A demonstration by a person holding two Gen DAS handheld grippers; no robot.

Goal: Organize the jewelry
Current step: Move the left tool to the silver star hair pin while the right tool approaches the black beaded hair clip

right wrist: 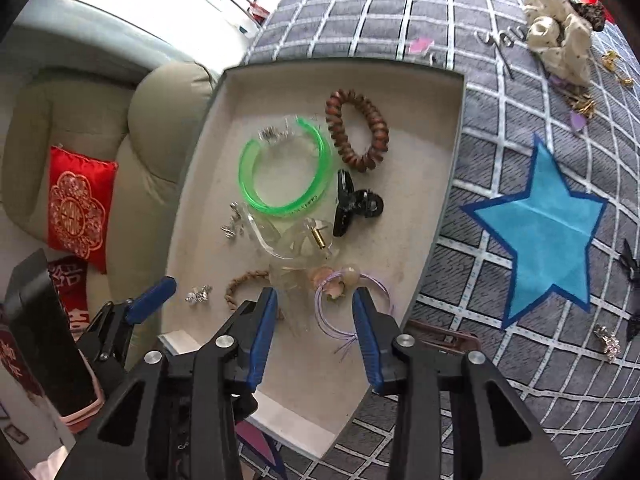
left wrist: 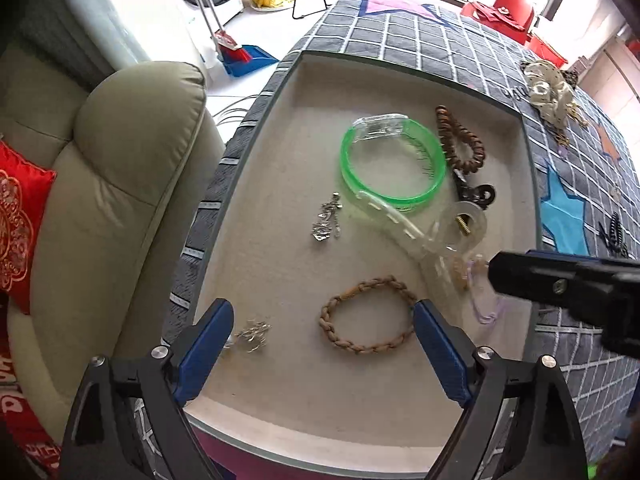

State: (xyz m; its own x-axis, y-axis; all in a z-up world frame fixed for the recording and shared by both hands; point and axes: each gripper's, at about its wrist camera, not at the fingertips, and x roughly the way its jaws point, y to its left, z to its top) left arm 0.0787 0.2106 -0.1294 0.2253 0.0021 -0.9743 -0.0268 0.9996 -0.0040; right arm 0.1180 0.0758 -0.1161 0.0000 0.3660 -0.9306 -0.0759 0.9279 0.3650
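Note:
A beige-lined tray (left wrist: pixel 280 152) (right wrist: pixel 424 152) lies on a grey checked cloth. It holds a green bangle (left wrist: pixel 394 168) (right wrist: pixel 286 172), a brown coil hair tie (left wrist: pixel 460 140) (right wrist: pixel 358 132), a black claw clip (right wrist: pixel 354 206), a clear claw clip (left wrist: pixel 420 228) (right wrist: pixel 288 240), a braided tan bracelet (left wrist: pixel 368 314), silver charms (left wrist: pixel 328 220) and a lilac cord bracelet with beads (right wrist: pixel 344 284). My left gripper (left wrist: pixel 324 348) is open over the tray's near end, around the braided bracelet. My right gripper (right wrist: pixel 316 320) is open just above the lilac bracelet, and its body shows in the left wrist view (left wrist: pixel 560 280).
A beige sofa (left wrist: pixel 100 200) with a red cushion (right wrist: pixel 78 208) stands left of the table. On the cloth right of the tray lie a cream scrunchie (right wrist: pixel 560 40), gold clips (right wrist: pixel 584 104), a silver brooch (right wrist: pixel 608 344), black clips (left wrist: pixel 614 236) and a blue star patch (right wrist: pixel 548 228).

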